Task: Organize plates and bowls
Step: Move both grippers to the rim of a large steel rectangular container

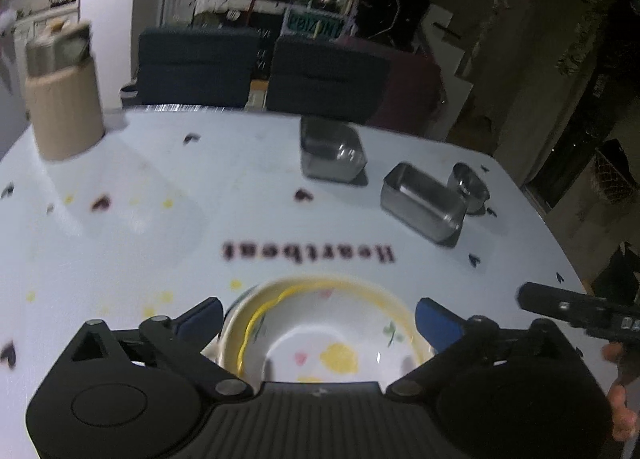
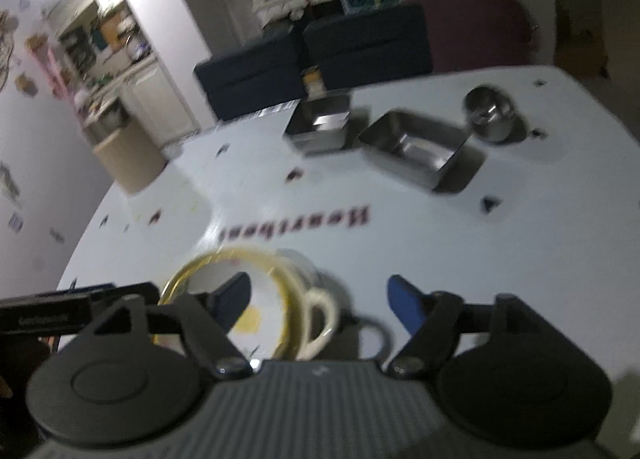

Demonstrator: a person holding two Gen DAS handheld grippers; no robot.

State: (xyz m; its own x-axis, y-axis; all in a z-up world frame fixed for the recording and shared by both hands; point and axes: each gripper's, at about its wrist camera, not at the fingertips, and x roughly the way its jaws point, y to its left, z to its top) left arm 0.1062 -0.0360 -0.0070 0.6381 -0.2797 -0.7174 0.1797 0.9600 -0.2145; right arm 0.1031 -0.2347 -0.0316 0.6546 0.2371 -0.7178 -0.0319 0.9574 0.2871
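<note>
A white bowl (image 1: 320, 343) with a yellow rim and flower prints rests on the white table, nested in a cream dish with a loop handle (image 2: 322, 315). My left gripper (image 1: 320, 317) is open, its blue pads (image 1: 436, 323) standing wide on either side of the bowl without touching it. In the right wrist view the bowl (image 2: 260, 299) lies low at the left. My right gripper (image 2: 320, 301) is open over its right edge and the handle, holding nothing. Its left finger (image 2: 234, 299) hides part of the bowl.
Beyond the printed word on the tablecloth (image 1: 160, 243) stand a square steel box (image 1: 332, 155), a long steel tray (image 1: 424, 203) and a small round steel bowl (image 1: 470, 187). A beige container (image 1: 64, 107) stands at the far left corner. Two dark chairs (image 1: 200, 63) line the far edge.
</note>
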